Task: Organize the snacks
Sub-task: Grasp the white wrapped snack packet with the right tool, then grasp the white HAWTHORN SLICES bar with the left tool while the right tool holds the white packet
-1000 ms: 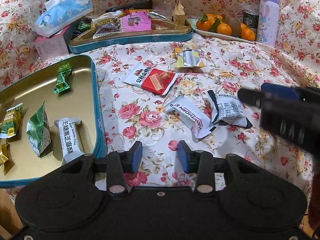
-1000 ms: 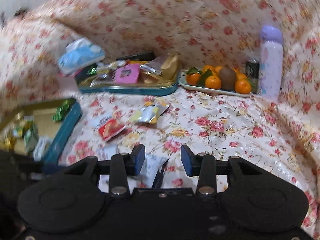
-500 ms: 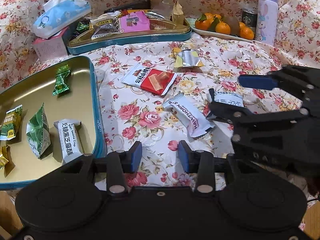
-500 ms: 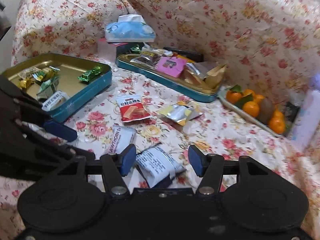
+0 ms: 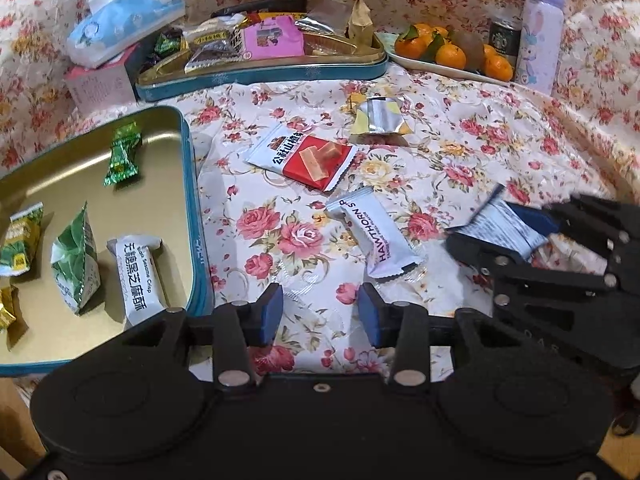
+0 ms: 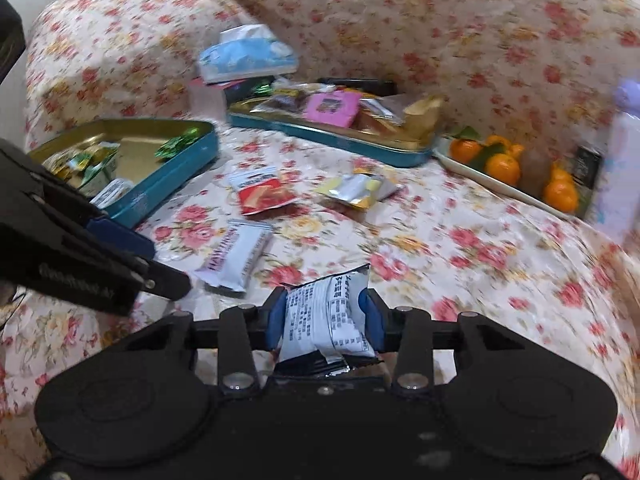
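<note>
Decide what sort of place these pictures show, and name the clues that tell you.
Probably a home living room: a floral cloth covers the seat, with a tissue pack, a plate of oranges and open snack tins.

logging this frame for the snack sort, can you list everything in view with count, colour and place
near tin: one, teal outside and gold inside, left on the cloth, holds five wrapped snacks
far tin: one, teal, at the back, piled with mixed packets
red and white packet: one, mid cloth
hawthorn bar: one, white, just nearer than the red packet
silver and yellow packet: one, in front of the far tin
tissue pack: one, blue, back left
fruit plate: one, oranges and a kiwi, back right
bottle: one, lilac, far right
white and black packet: one, clamped in the right hand-held gripper, whose jaws have just closed
left hand-held gripper: open, empty
</note>
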